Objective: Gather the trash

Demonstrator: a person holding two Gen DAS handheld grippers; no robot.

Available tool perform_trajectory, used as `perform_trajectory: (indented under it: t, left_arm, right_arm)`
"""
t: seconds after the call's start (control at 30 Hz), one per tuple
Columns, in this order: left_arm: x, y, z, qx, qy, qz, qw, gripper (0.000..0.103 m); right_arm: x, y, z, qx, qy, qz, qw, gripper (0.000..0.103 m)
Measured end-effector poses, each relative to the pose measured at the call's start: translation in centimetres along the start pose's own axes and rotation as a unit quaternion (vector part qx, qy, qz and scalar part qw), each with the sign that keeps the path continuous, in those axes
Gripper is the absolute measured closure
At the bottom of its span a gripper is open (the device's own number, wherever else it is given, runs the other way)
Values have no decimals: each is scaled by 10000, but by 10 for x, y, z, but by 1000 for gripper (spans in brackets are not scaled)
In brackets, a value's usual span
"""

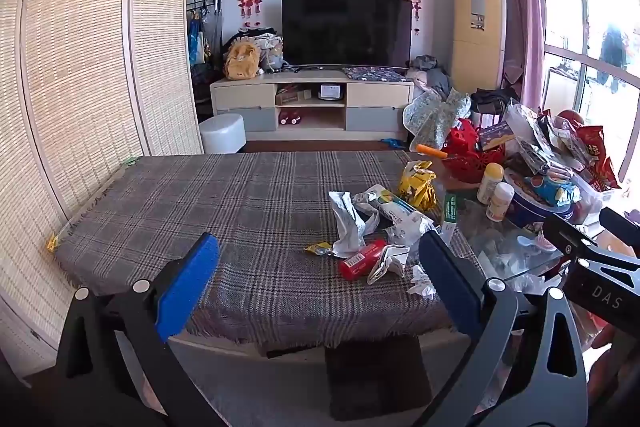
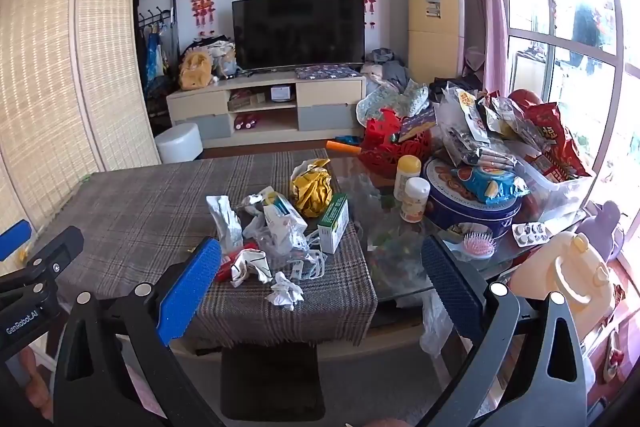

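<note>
You are holding both grippers (image 1: 320,259) (image 2: 320,259) spread and empty; start with the crumpled tissue (image 2: 285,290) at the table's (image 2: 132,203) near edge.

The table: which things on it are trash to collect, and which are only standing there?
Trash:
crumpled white paper ball
crumpled gold foil wrapper
torn silver foil packet
flattened red wrapper

Not trash:
round blue biscuit tin
two yellow-capped white bottles
pink hairbrush

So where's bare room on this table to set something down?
The plaid cloth is bare from the bamboo screen across to the wrapper pile. It is crowded beyond: bottles, cookie tin and snack bags fill the glass side.
</note>
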State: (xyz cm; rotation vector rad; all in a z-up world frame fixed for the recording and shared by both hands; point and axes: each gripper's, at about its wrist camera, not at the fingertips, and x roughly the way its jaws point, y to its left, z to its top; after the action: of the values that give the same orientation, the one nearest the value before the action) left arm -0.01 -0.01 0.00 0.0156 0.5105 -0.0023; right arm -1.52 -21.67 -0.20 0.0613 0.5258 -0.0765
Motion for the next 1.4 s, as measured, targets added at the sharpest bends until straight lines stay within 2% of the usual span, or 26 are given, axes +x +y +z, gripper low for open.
perform_trajectory:
  t: [1.4]
  left_arm:
    - [-3, 3, 3, -57, -20, -61, 10000, 8]
  right_arm:
    - [5, 1, -2, 54, 56, -11, 10000, 3]
